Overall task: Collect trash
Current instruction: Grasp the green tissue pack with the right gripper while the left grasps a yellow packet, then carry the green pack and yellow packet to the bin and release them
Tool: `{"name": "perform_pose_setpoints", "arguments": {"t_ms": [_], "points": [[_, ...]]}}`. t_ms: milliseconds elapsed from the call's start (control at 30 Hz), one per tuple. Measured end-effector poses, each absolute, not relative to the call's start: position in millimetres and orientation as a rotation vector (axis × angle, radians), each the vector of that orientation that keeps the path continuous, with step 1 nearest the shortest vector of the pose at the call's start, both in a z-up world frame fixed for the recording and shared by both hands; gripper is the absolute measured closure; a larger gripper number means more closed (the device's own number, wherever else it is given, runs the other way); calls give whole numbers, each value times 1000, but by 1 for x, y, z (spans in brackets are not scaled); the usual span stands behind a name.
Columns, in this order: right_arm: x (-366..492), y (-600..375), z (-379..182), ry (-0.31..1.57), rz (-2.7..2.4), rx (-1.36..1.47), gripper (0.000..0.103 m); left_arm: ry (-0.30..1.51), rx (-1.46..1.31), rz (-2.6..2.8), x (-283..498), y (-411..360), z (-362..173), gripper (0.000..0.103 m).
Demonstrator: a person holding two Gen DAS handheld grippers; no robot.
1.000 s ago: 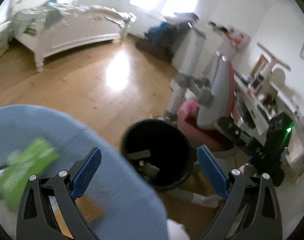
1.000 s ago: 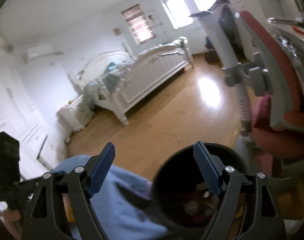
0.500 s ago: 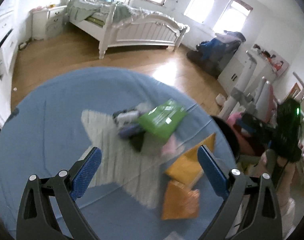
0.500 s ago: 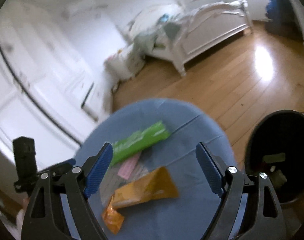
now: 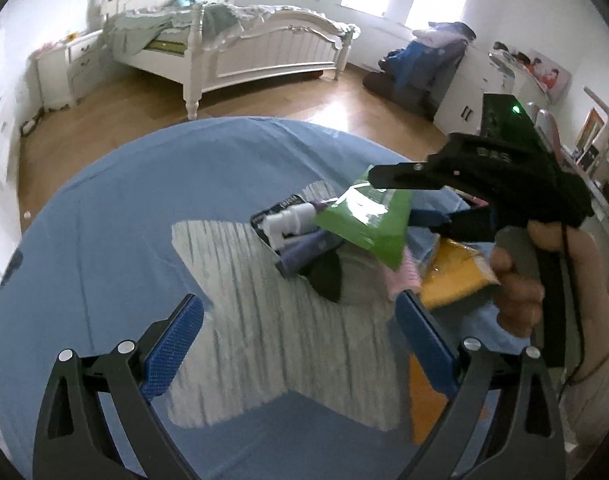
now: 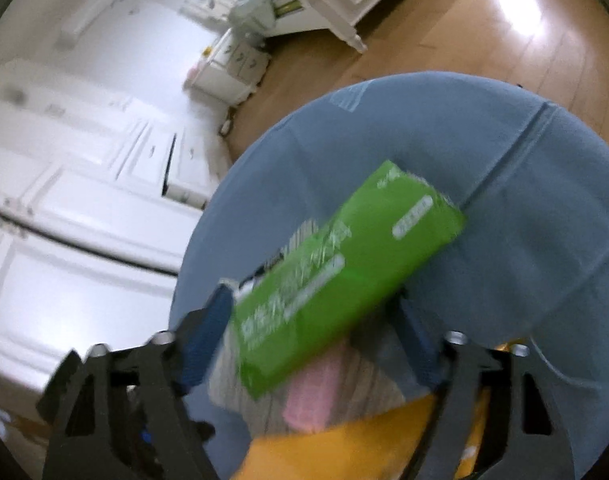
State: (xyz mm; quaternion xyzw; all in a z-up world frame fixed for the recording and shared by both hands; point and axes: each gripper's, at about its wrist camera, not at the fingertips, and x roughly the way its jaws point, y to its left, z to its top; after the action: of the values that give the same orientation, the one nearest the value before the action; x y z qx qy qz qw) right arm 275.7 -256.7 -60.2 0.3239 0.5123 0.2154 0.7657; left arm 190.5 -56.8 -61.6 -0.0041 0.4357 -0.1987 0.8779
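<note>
Green packet (image 6: 344, 276), orange bag (image 5: 454, 276), blue cloth (image 5: 104, 240) with a grey-striped star.

Two handheld grippers, black frames with blue pads
Left gripper (image 5: 298, 344): silver screws on black arms, textured blue pads. Right gripper (image 6: 312, 344): same build; black housing, green light at 1 o'clock, grey handle, thin black cable, in right hand (image 5: 520, 280)

Home bedroom: white bed (image 5: 240, 48), nightstand (image 5: 70, 68)

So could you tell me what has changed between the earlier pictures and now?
Both grippers swung from the bin to the blue table. The right gripper now straddles the green packet, jaws closing. The left gripper stays open and empty; the trash pile is unmoved.
</note>
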Motion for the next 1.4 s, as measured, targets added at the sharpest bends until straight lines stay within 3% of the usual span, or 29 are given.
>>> {"name": "perform_pose_setpoints", "arguments": {"t_ms": [33,67,233,400,567,800,833,867,967,1067,1400], "points": [[279,-256,-62,1112,469,714,62,908,-1,-417,193,-56,-62,8],[280,-256,-62,1111,473,713,70,909,8,-423,196,-53,-62,8],[271,-269,-36,988,572,766,93,885,37,-493,195,-62,-56,8],[237,-305,30,772,558,689,94,822,144,-651,167,-112,-34,7],[189,-338,76,598,419,514,94,879,247,-661,159,-171,-49,6],[144,-375,69,588,362,480,94,911,356,-588,149,-213,-79,8],[142,-377,64,598,363,491,94,922,346,-571,151,-214,-82,17],[137,-382,59,604,363,497,94,939,321,-565,154,-214,-86,34],[134,-389,45,619,360,528,94,981,239,-547,164,-209,-90,54],[121,-401,29,624,352,548,94,984,162,-534,168,-201,-84,63],[92,-481,55,464,142,480,94,775,70,-682,167,-261,29,63]]}}
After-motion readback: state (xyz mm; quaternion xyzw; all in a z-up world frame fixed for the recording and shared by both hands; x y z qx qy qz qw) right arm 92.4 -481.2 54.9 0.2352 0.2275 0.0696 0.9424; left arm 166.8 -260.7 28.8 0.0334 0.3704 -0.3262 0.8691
